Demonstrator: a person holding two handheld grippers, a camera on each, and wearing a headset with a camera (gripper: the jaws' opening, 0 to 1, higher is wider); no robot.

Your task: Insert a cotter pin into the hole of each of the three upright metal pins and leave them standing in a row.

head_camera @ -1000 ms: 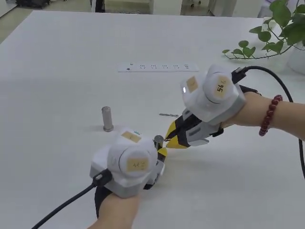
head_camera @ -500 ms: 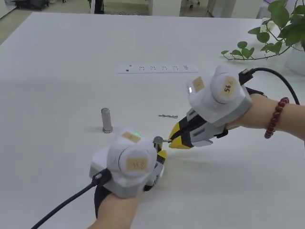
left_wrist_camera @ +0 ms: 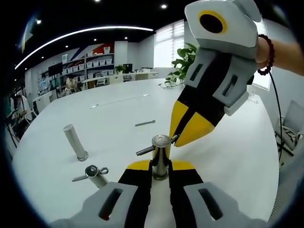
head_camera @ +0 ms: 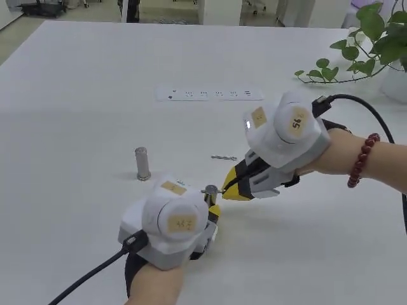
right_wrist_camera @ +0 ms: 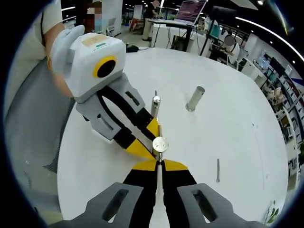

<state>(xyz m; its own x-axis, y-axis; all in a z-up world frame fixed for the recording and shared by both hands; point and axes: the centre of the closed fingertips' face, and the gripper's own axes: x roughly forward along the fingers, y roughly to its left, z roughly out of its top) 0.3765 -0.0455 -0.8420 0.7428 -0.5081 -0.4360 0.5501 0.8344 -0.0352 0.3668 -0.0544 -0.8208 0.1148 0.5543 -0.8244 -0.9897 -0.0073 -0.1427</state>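
Head view: at the left of the white worktop (head_camera: 76, 95), a bare grey cylindrical metal pin (head_camera: 142, 163) stands upright by itself. Right of it and nearer the person, the left gripper (head_camera: 213, 206), white-bodied with black and yellow fingers, has its fingers clamped on the lower part of a second upright metal pin (head_camera: 210, 190), which stands on the worktop. In the left gripper view, a third metal pin (left_wrist_camera: 99, 179) stands low at the left with its own cotter pin (left_wrist_camera: 80, 177) through it. The gripped pin sits at the centre, with a thin silver cotter pin (left_wrist_camera: 145, 151) poking out of its hole. The right gripper (head_camera: 226, 187) reaches in from the right. Its yellow-tipped fingers are pinched together on that cotter pin's head, just beside the pin's top. A loose cotter pin (head_camera: 224, 157) lies flat beyond the grippers. A white power strip (head_camera: 210, 94) lies farther back, and a green leafy plant (head_camera: 375, 38) stands at the far right.
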